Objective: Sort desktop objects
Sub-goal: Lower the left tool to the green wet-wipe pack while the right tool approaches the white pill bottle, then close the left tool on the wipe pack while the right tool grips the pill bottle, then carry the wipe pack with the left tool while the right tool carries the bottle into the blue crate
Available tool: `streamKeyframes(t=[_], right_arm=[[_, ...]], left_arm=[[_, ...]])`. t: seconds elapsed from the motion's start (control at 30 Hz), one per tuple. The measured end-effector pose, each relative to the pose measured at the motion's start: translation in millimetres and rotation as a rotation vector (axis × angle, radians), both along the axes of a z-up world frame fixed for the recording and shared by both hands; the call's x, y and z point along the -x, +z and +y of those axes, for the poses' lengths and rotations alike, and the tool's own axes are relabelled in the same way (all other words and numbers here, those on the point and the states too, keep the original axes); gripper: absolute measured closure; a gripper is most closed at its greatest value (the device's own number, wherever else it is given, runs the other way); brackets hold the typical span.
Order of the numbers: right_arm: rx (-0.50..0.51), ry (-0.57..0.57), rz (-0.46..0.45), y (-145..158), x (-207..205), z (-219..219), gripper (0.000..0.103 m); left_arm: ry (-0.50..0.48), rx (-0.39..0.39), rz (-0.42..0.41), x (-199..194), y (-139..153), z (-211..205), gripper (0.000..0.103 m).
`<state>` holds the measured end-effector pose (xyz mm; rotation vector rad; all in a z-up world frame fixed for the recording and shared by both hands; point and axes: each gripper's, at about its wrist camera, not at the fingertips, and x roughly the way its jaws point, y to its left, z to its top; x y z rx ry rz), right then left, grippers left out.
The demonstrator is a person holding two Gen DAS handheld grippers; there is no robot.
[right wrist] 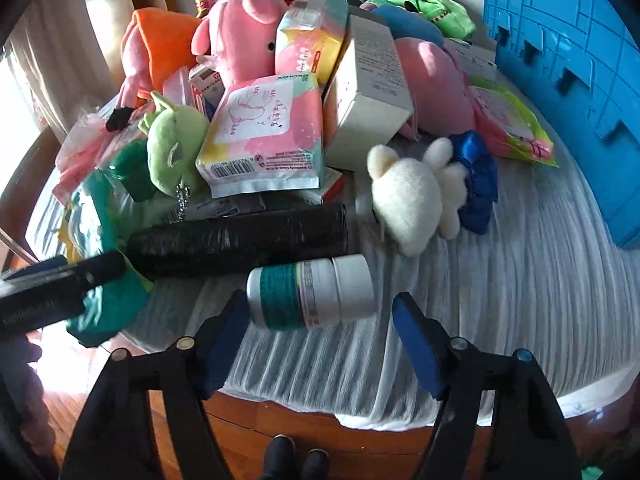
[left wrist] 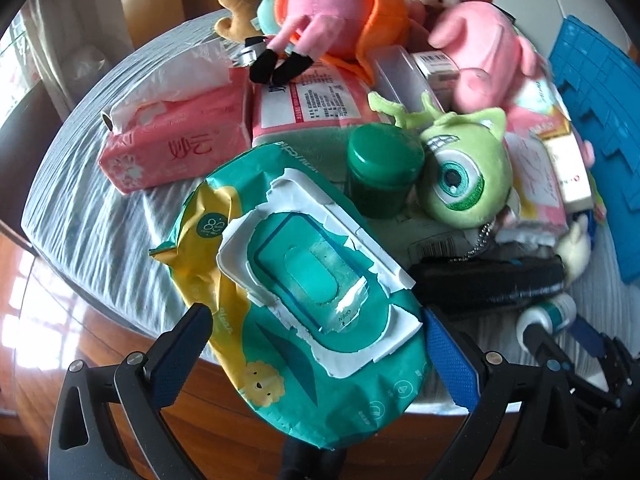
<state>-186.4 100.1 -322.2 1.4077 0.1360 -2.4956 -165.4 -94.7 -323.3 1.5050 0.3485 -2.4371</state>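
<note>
A green and yellow wet wipes pack (left wrist: pixel 304 300) lies at the near edge of the cloth-covered round table (left wrist: pixel 100 240) and hangs over it. My left gripper (left wrist: pixel 316 320) is open around the pack, fingertips close to its two long sides. A white pill bottle (right wrist: pixel 312 294) with a green label lies on its side in front of a black roll (right wrist: pixel 240 240). My right gripper (right wrist: pixel 320 302) is open with the bottle between its fingers. The left fingertip is at the bottle's base and a gap shows at the cap end.
Behind them is a pile: pink tissue packs (left wrist: pixel 172 148), a green jar (left wrist: pixel 380 172), a one-eyed green plush (left wrist: pixel 464 176), pink plush toys (right wrist: pixel 236 40), a white box (right wrist: pixel 368 92), a white plush (right wrist: pixel 412 196). A blue crate (right wrist: pixel 568 80) stands at the right. Bare striped cloth (right wrist: pixel 520 300) lies near right.
</note>
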Motion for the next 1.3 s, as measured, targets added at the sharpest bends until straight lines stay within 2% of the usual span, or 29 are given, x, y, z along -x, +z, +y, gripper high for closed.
streamKeyframes(t=[0.07, 0.23, 0.33, 0.5, 0.57, 0.6, 0.7, 0.8, 0.87, 0.97, 1.2, 1.3], right_arm=[[-0.003, 0.003, -0.009, -4, 3, -3, 0.044], [-0.019, 0.002, -0.014, -7, 4, -7, 0.044], [-0.022, 0.005, -0.015, -7, 4, -7, 0.044], [-0.034, 0.017, -0.015, -9, 2, -9, 0.044], [-0.028, 0.02, -0.016, -9, 2, -7, 0.044], [-0.025, 0.022, -0.016, -8, 1, -7, 0.044], [-0.014, 0.028, -0.015, -9, 0, -6, 0.044], [-0.011, 0.032, -0.004, -10, 2, -5, 0.044], [-0.017, 0.036, -0.002, -11, 3, -5, 0.044], [-0.046, 0.045, -0.005, -10, 2, -8, 0.044], [-0.002, 0.058, 0.037, 16, -7, -8, 0.044], [0.004, 0.063, 0.049, 27, -6, -10, 0.045]], left_arm=[[0.015, -0.001, -0.009, 3, 1, 1, 0.0], [0.109, -0.051, -0.057, -7, 4, 0, 0.0], [0.115, -0.052, -0.063, -6, -2, 3, 0.0], [0.076, -0.058, -0.028, -2, 0, 1, 0.003], [0.053, -0.045, -0.022, -5, 4, 4, 0.012], [0.044, -0.032, -0.019, -5, 5, 5, 0.013], [0.03, -0.009, -0.01, -5, 5, 9, 0.012], [0.034, -0.012, -0.01, -4, 2, 7, 0.007], [0.028, -0.011, -0.003, -4, 3, 9, 0.009], [0.016, 0.003, 0.003, -11, 10, 9, 0.02], [-0.012, 0.067, 0.08, -29, 51, 20, 0.021], [-0.027, 0.097, 0.119, -32, 64, 1, 0.021]])
